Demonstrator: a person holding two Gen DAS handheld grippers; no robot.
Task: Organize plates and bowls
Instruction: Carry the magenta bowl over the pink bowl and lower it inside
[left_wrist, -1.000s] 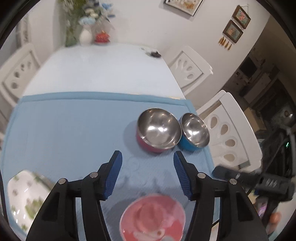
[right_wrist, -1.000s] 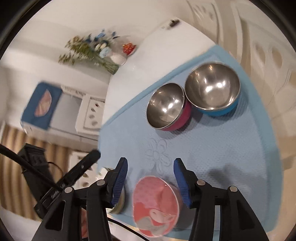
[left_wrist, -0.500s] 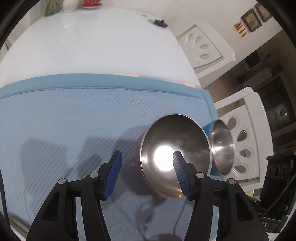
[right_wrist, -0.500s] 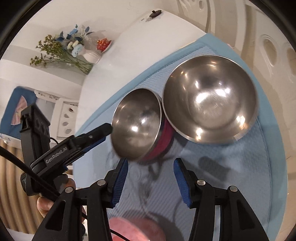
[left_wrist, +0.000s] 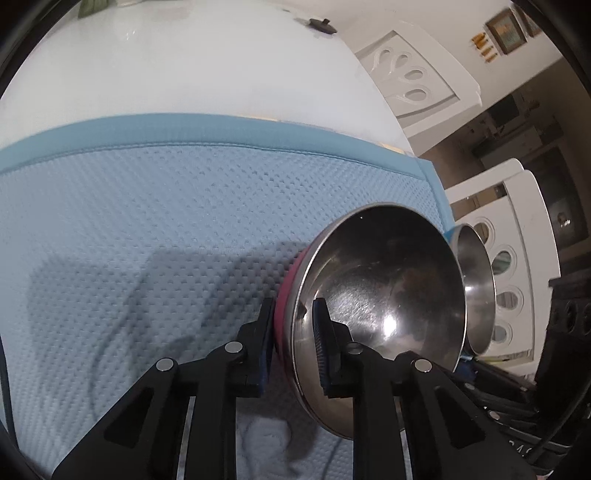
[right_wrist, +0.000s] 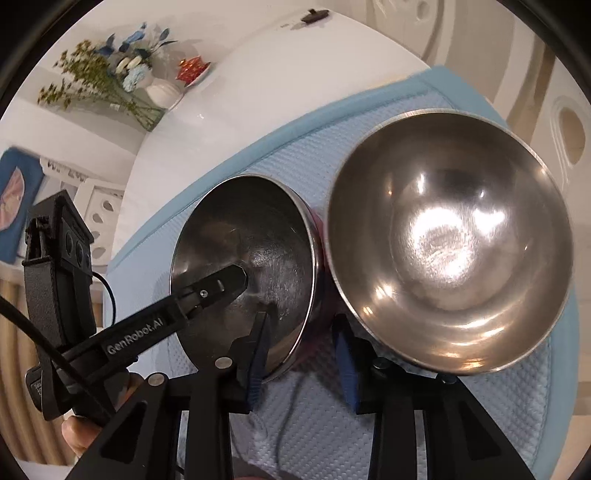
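Observation:
A steel bowl with a pink outside (left_wrist: 384, 291) sits on the blue mat (left_wrist: 184, 221). My left gripper (left_wrist: 293, 332) is shut on its near rim, one finger inside and one outside. A steel bowl with a blue outside (left_wrist: 476, 291) stands just right of it. In the right wrist view the pink bowl (right_wrist: 266, 254) is left, the blue bowl (right_wrist: 447, 236) right, and the left gripper's finger (right_wrist: 218, 284) reaches into the pink bowl. My right gripper (right_wrist: 301, 350) is open, its fingers straddling the gap between the two bowls.
The white table (left_wrist: 184, 66) extends beyond the mat, with a small dark object (left_wrist: 321, 26) at its far edge. A flower vase (right_wrist: 162, 92) and a red item (right_wrist: 192, 68) stand at the far end. White chairs (left_wrist: 417, 77) line the right side.
Both grippers moved forward and down to the bowls. My left gripper closed on the pink bowl's rim. The right gripper narrowed somewhat near the bowls. The pink plate left view.

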